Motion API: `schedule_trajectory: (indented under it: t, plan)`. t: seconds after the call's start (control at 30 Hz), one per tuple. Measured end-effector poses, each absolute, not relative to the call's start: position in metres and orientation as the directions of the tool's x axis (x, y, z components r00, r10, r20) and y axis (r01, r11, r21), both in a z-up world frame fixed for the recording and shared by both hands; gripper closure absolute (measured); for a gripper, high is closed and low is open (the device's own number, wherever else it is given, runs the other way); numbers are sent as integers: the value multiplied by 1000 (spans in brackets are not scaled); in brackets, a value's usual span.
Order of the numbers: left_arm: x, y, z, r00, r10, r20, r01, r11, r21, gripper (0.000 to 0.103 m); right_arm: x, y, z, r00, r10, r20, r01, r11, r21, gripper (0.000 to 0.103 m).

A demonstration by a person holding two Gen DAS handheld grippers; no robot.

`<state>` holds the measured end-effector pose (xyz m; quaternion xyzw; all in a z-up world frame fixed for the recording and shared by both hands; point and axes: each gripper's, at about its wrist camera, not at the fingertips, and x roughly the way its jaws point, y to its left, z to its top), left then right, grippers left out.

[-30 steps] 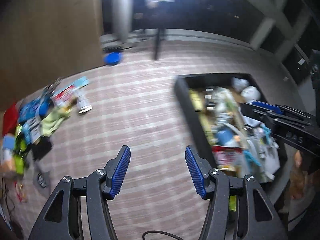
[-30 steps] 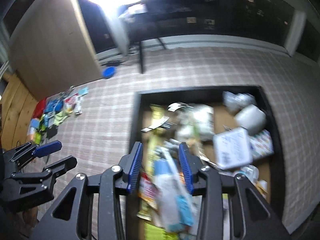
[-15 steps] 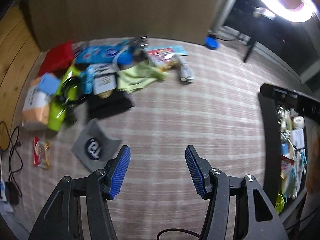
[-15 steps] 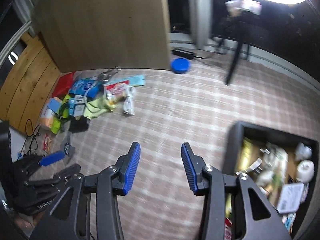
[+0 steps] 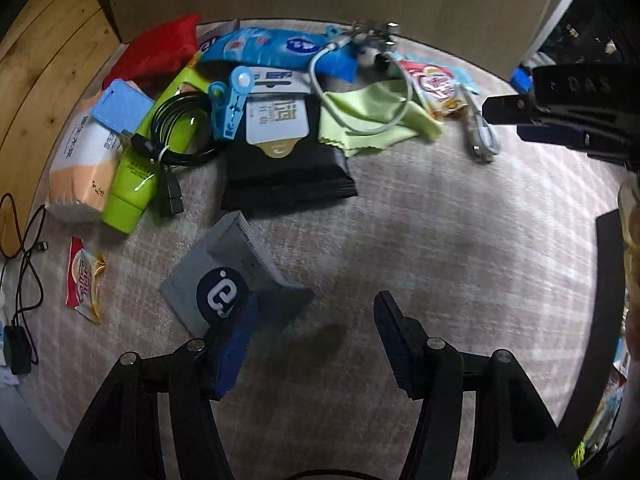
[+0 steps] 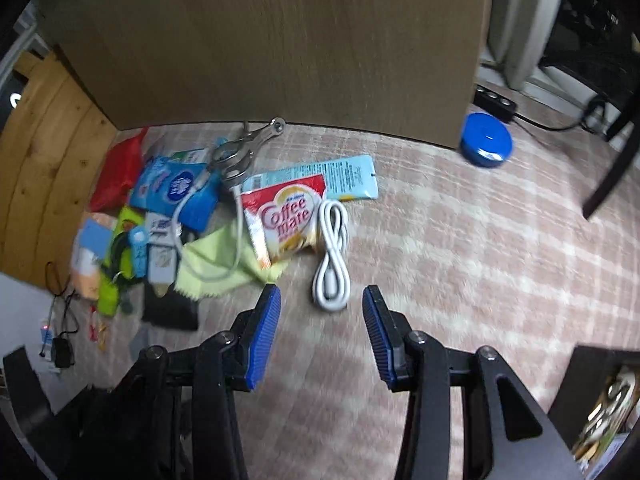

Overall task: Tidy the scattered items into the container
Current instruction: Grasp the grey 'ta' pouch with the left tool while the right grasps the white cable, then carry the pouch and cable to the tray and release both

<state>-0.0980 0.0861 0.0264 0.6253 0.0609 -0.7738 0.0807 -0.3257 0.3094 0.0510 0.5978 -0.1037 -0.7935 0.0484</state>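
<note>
Scattered items lie on the checked carpet in front of a wooden panel. My left gripper [image 5: 316, 300] points down, its jaws opening with nothing between them; its left finger overlaps a grey packet [image 5: 224, 280] with a round dark logo. Beyond lie a black pouch [image 5: 288, 168], a green cloth [image 5: 372, 120] and a blue wipes pack [image 5: 272, 46]. My right gripper [image 6: 320, 290] is open just above the near end of a coiled white cable [image 6: 332, 248], beside a Coffee mate sachet [image 6: 286, 220]. The black container [image 6: 592, 380] shows at the lower right corner.
A wooden panel [image 6: 280, 40] backs the pile. A blue round lid [image 6: 486, 140], a power strip [image 6: 494, 100] and a dark furniture leg [image 6: 612, 168] are at the right. Black wires and a plug [image 5: 18, 344] lie at the left edge beside a small sachet [image 5: 82, 280].
Both grippers swung away from the filled container to the pile and dropped closer to the carpet. The left now hangs by the grey packet, the right over the white cable.
</note>
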Motion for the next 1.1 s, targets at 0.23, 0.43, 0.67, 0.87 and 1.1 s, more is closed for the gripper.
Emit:
schedule_trajectory:
  t: [0.23, 0.43, 0.67, 0.87, 1.1]
  plan:
    - [-100, 78, 17, -188, -104, -977, 228, -972, 59, 39, -344, 303, 32, -248, -205, -947, -30, -975, 219, 61]
    - [-97, 68, 17, -202, -84, -976, 233, -972, 36, 50, -349, 297, 23, -225, -197, -954, -22, -978, 207, 61]
    - [-91, 47, 26, -240, -28, -970, 241, -970, -31, 77, -345, 301, 22, -223, -188, -956, -26, -980, 198, 81]
    - [-77, 28, 36, -265, 28, -964, 267, -958, -101, 85, -332, 309, 23, -215, -227, -950, -43, -969, 242, 82]
    - [-54, 13, 61, -305, 42, -951, 285, -949, -133, 90, -295, 315, 38, -255, -251, -934, -35, -963, 268, 85]
